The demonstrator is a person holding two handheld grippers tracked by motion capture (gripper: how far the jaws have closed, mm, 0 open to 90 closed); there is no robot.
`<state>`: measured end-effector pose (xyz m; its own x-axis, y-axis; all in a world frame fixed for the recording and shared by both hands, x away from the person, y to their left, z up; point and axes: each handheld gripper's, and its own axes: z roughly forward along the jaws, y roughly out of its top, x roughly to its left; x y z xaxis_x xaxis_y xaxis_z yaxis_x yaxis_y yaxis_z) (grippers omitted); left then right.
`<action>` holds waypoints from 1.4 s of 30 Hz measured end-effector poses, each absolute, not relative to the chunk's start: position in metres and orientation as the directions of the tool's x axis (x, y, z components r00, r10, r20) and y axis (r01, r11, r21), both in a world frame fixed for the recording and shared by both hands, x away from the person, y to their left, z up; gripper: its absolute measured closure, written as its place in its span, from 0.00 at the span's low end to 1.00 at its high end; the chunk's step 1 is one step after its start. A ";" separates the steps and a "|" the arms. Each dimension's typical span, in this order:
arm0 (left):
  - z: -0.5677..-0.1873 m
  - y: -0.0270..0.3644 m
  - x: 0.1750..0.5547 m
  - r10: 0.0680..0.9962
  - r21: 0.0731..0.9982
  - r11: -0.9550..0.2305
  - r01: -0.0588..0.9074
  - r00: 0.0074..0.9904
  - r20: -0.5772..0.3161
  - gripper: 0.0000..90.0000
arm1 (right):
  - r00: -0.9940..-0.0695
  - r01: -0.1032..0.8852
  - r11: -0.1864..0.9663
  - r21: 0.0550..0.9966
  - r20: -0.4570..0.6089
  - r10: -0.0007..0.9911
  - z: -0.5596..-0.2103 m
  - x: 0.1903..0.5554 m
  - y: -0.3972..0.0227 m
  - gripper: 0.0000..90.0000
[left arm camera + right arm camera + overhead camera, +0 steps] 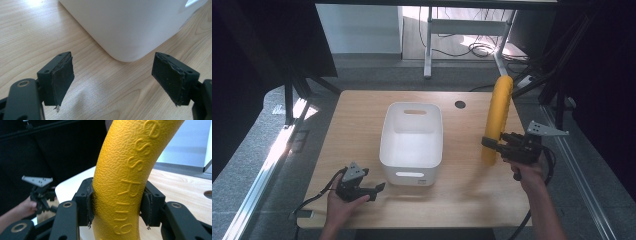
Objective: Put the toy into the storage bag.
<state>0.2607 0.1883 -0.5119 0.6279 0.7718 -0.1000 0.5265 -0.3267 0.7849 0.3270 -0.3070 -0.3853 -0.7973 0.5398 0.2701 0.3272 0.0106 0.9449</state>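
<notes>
**Yellow tube gripped upright beside a white bin**

Grey floor and dark stands surround a light wooden table [362, 115], where the person's two forearms come in from the near edge. At the middle of the table stands a white bin [412, 142] with handle slots in its end walls; its inside looks bare. Right of the bin, the right gripper [491, 144] is held level above the table and points toward the bin, its jaws clenched on a yellow tube [498, 117]. The tube is long, gently curved and rough-skinned, with raised lettering along its side; it rises from the jaws and leans away toward the far edge. In the right gripper view both pads press into the tube's [125, 185] sides near its lower end. The left gripper [382, 187] rests low near the front left corner of the bin, held in the left hand [339, 207]. Its jaws stand wide apart with nothing between them, and the bin's rounded corner [125, 30] lies just beyond them, not touching.
</notes>
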 end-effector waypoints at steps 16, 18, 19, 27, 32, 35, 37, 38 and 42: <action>-0.510 0.189 0.261 0.763 0.792 -0.316 0.522 0.636 -0.114 0.20 | -0.759 0.268 -0.029 0.963 0.230 0.609 -0.388 0.323 -0.278 0.57; -0.511 0.189 0.261 0.763 0.792 -0.316 0.523 0.636 -0.114 0.20 | -0.755 0.259 -0.026 0.966 0.219 0.618 -0.386 0.322 -0.276 0.57; -0.511 0.189 0.261 0.763 0.792 -0.316 0.523 0.636 -0.114 0.20 | -0.755 0.259 -0.026 0.966 0.219 0.618 -0.386 0.322 -0.276 0.57; -0.512 0.188 0.262 0.760 0.788 -0.321 0.525 0.639 -0.116 0.20 | -0.739 0.221 -0.037 0.975 0.192 0.646 -0.380 0.321 -0.264 0.57; -0.511 0.189 0.262 0.761 0.790 -0.321 0.523 0.638 -0.113 0.20 | -0.725 0.200 -0.023 0.980 0.163 0.669 -0.383 0.320 -0.260 0.57; -0.512 0.188 0.262 0.761 0.786 -0.324 0.526 0.639 -0.113 0.20 | -0.718 0.194 -0.028 0.981 0.161 0.677 -0.385 0.317 -0.258 0.57; -0.512 0.188 0.262 0.761 0.787 -0.324 0.526 0.639 -0.113 0.20 | -0.715 0.190 -0.028 0.981 0.158 0.681 -0.386 0.317 -0.258 0.57; -0.512 0.188 0.262 0.762 0.786 -0.324 0.526 0.638 -0.113 0.20 | -0.715 0.187 -0.028 0.982 0.156 0.682 -0.387 0.315 -0.257 0.57; -0.512 0.188 0.262 0.762 0.786 -0.325 0.526 0.638 -0.112 0.20 | -0.714 0.176 -0.032 0.984 0.149 0.684 -0.389 0.312 -0.254 0.57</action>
<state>0.2618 0.1881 -0.5118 0.6377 0.7622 -0.1116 0.5258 -0.3249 0.7861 0.3121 -0.2542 -0.3891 -0.7145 0.6835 0.1495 0.1756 -0.0316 0.9840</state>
